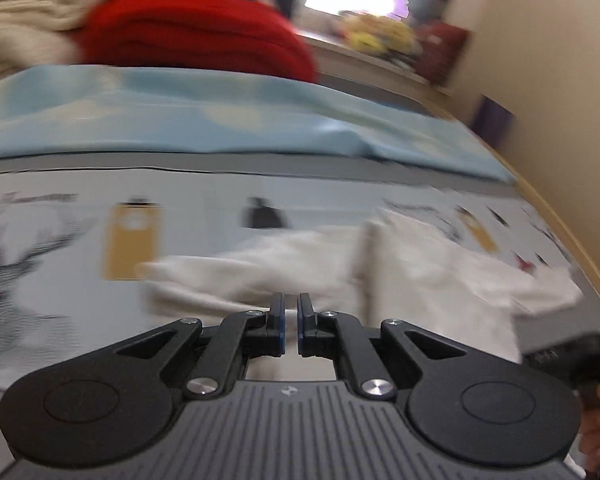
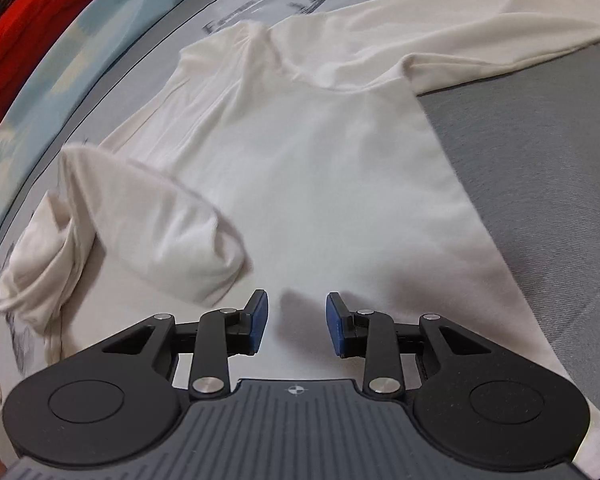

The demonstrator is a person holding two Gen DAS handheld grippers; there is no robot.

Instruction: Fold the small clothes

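Observation:
A small white long-sleeved shirt (image 2: 320, 168) lies spread on a grey printed cloth (image 2: 540, 160). One sleeve (image 2: 148, 216) is folded in over the body at the left; the other sleeve (image 2: 480, 28) stretches to the upper right. My right gripper (image 2: 297, 322) is open and empty, hovering just above the shirt's lower body. In the blurred left wrist view, my left gripper (image 1: 291, 320) has its jaws nearly together with white fabric of the shirt (image 1: 300, 264) between and beneath them; the view is motion-blurred.
A light blue cloth (image 1: 180, 120) lies behind the grey cloth. A red folded garment (image 1: 196, 36) and a cream one (image 1: 28, 20) are stacked beyond it. The table's wooden edge (image 1: 572, 232) runs along the right. A hand with the other gripper (image 1: 580, 364) shows at right.

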